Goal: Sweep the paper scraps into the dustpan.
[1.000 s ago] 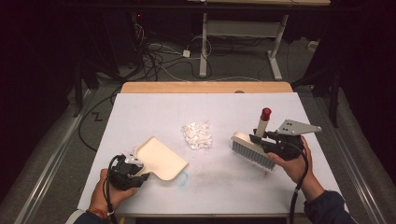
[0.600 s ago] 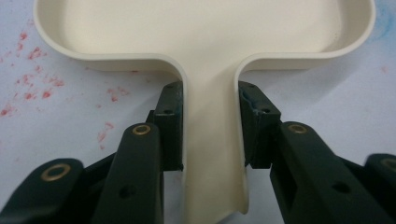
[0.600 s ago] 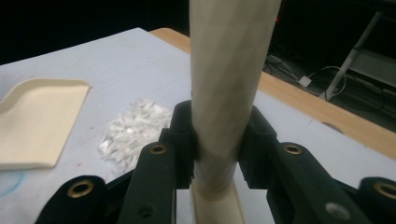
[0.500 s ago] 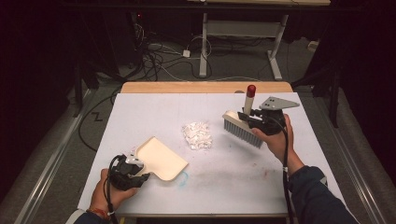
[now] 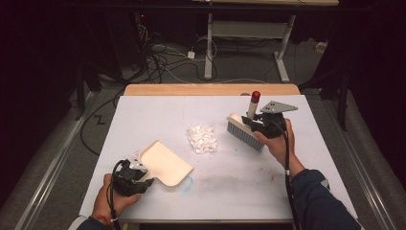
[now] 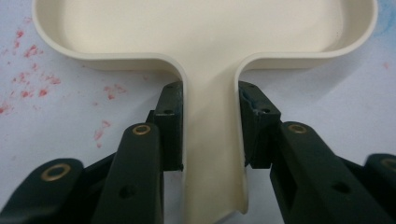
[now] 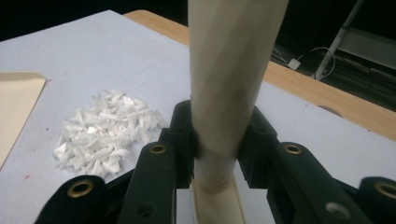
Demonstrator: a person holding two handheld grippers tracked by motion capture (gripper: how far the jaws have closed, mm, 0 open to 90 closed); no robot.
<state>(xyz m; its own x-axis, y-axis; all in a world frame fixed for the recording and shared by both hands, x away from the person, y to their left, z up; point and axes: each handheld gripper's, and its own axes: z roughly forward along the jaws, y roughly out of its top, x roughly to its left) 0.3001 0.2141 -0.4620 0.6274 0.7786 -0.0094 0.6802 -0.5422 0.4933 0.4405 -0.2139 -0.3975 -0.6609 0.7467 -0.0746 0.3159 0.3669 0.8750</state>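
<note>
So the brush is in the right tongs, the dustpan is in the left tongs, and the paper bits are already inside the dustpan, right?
Not quite. The paper bits lie on the table, between the dustpan and the brush, as the high view shows. The right tongs and left tongs hold what you said.

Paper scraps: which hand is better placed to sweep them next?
Right. The right gripper is clamped on the brush beside the paper scraps; the left gripper just holds the dustpan.
</note>
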